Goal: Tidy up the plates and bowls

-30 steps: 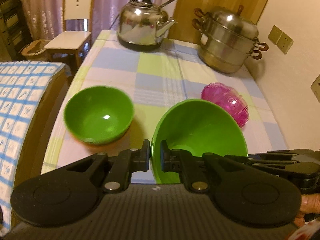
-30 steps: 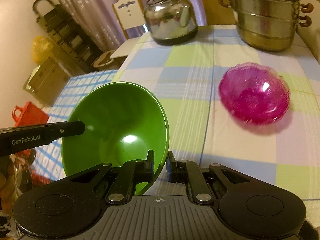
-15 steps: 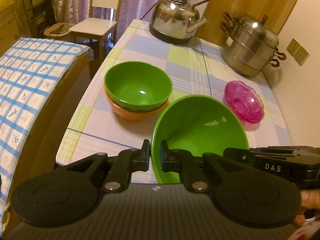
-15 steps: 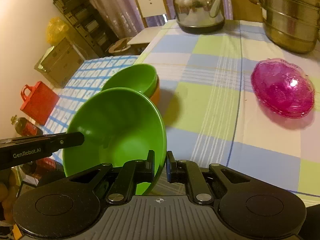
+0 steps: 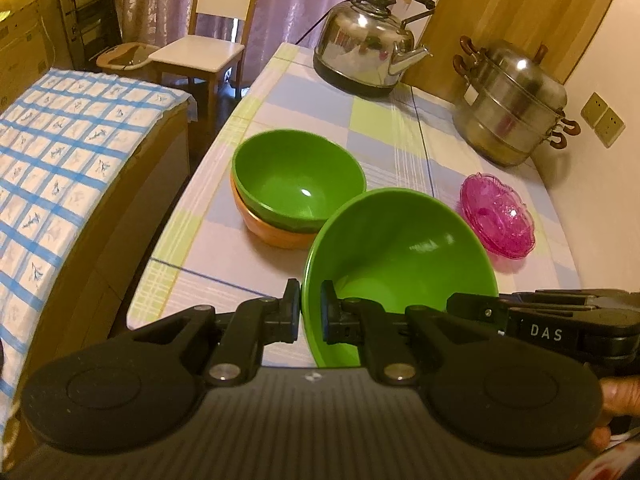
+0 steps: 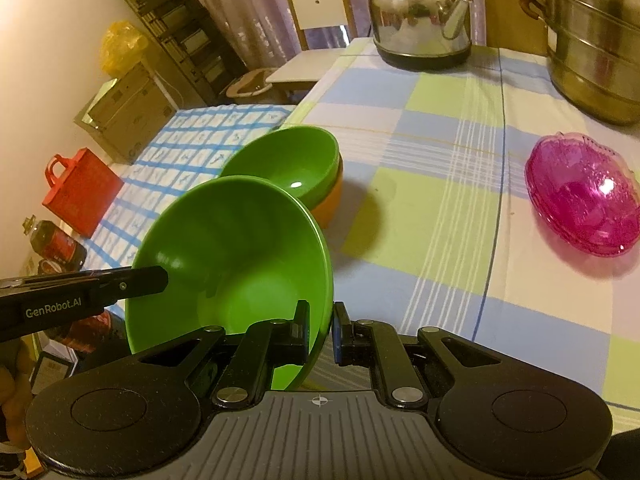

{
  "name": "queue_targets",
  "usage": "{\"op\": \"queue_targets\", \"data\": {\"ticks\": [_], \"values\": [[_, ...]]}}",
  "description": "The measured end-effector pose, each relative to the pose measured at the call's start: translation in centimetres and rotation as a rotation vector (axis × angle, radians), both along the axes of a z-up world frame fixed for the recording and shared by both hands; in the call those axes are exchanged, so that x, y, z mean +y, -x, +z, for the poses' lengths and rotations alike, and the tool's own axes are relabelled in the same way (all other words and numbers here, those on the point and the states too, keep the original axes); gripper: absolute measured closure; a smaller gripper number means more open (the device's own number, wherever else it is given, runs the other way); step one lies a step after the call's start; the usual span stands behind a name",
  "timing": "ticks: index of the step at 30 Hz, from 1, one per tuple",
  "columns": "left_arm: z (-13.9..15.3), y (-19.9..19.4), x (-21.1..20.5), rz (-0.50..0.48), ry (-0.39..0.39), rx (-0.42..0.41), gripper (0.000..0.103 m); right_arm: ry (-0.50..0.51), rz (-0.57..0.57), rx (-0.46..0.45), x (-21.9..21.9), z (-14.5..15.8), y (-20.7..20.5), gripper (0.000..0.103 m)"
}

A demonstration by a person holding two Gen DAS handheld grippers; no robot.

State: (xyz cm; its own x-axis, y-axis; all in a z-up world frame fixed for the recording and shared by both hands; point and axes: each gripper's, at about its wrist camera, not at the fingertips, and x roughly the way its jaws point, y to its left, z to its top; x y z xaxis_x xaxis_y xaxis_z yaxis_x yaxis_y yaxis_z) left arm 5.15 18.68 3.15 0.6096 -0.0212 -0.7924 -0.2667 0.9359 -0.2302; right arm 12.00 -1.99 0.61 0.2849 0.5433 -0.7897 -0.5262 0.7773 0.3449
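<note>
Since a second ago we've swung over toward the stack: back then the left wrist view only had a lone green bowl top-down at left of frame, and now the smaller green bowl [image 5: 298, 184] shows up mid-frame sitting nested inside an orange bowl [image 5: 272, 232], with the orange edge peeking out underneath. Chair and kettle have slid over in the frame too.

We're carrying the big green bowl [image 5: 400, 256] between both grippers. Our left gripper [image 5: 310, 312] is clamped on its rim at bottom center of the left wrist view, one pad inside and one outside the wall. Our right gripper [image 6: 321, 332] pinches the opposite rim at bottom center of the right wrist view, same deal. Each view also catches the other gripper coming in from the side edge onto the bowl. The bowl is tilted and seems to be off the table, and in the right wrist view its far rim overlaps the nested pair.

Pink glass dish [image 6: 582, 196] sits alone at right of frame on the checked tablecloth [image 6: 432, 184], well apart from the bowls. Steel kettle [image 5: 368, 52] and stacked steamer pot [image 5: 512, 104] are up top at the far end of the table. White chair [image 5: 204, 40] is upper left, beyond the table edge.
</note>
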Motion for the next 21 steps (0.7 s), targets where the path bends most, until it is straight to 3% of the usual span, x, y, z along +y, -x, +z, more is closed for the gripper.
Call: {"op": "queue_targets", "data": {"ticks": [12,21], "values": [[4.0,-3.8,4.2,0.011,-0.043,-0.035,0.095,-0.038,0.017,-0.026,4.1,3.8,-3.5,0.092],[3.5,-9.4,8.1,0.035,-0.024,-0.004,0.095,-0.032,0.028,-0.043,8.3,5.0,-9.0,0.092]]}}
